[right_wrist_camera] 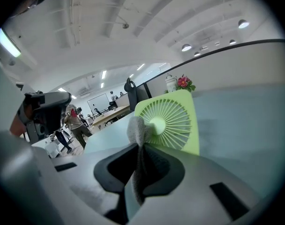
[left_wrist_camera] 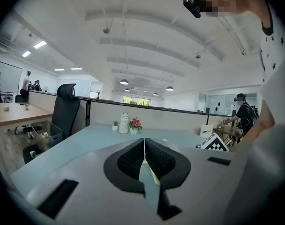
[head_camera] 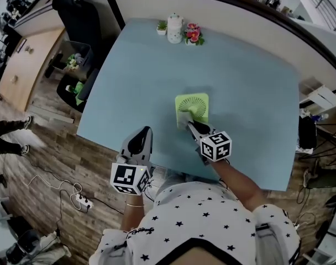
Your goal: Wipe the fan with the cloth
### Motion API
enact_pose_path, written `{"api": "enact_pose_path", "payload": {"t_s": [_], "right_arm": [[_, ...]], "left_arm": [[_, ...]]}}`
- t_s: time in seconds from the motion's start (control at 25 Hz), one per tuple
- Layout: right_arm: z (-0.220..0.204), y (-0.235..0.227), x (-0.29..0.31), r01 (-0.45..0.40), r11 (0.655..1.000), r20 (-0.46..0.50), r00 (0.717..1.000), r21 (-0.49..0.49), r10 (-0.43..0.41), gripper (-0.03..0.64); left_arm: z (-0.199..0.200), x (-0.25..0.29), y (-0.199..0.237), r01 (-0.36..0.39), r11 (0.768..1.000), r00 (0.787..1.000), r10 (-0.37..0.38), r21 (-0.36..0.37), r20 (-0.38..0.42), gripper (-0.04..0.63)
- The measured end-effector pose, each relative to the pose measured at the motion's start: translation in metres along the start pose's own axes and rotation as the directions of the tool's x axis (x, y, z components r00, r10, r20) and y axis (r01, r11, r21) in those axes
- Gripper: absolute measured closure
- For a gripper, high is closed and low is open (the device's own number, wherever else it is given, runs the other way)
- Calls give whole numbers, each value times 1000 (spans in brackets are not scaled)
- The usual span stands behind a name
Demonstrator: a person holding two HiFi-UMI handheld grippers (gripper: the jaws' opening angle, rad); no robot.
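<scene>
I'm seeing left gripper (head_camera: 139, 141) hovering lower left of centre in head view, over near edge of table (head_camera: 245, 65), jaws pressed together on nothing, apart from green fan (head_camera: 193, 105). Fan sitting mid-frame on table. I'm holding right gripper (head_camera: 190, 126) just below fan, jaws pinching grey cloth (head_camera: 183, 118), cloth meeting fan's lower-left corner.

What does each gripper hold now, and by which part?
The right gripper pinches the grey cloth mid-length, one end bunched beyond the jaws. The left gripper holds nothing.
</scene>
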State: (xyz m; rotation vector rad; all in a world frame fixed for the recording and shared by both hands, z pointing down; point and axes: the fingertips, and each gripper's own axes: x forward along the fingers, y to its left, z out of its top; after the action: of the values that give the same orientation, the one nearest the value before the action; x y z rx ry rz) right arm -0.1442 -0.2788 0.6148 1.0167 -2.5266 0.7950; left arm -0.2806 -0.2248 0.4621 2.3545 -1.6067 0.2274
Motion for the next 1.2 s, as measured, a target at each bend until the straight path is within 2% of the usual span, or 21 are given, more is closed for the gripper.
{"api": "enact_pose_path", "payload": {"t_s": [0.48, 0.72, 0.88, 1.0, 1.2], "right_arm": [[5, -67, -41, 164, 984, 42, 985, 67, -167, 584], [4, -72, -43, 182, 979, 47, 981, 87, -187, 584], [13, -57, -45, 168, 985, 74, 982, 49, -171, 584], [16, -31, -37, 110, 994, 78, 991, -2, -109, 584], [-6, 12, -8, 1, 999, 1, 1000, -46, -1, 584]], "left_arm": [[7, 25, -22, 85, 996, 996, -86, 26, 3, 563], [7, 27, -25, 103, 994, 995, -102, 38, -7, 564], [7, 24, -23, 98, 994, 995, -98, 38, -7, 563], [6, 20, -20, 88, 995, 996, -88, 35, -7, 564], [6, 13, -11, 67, 997, 998, -67, 32, -7, 565]]}}
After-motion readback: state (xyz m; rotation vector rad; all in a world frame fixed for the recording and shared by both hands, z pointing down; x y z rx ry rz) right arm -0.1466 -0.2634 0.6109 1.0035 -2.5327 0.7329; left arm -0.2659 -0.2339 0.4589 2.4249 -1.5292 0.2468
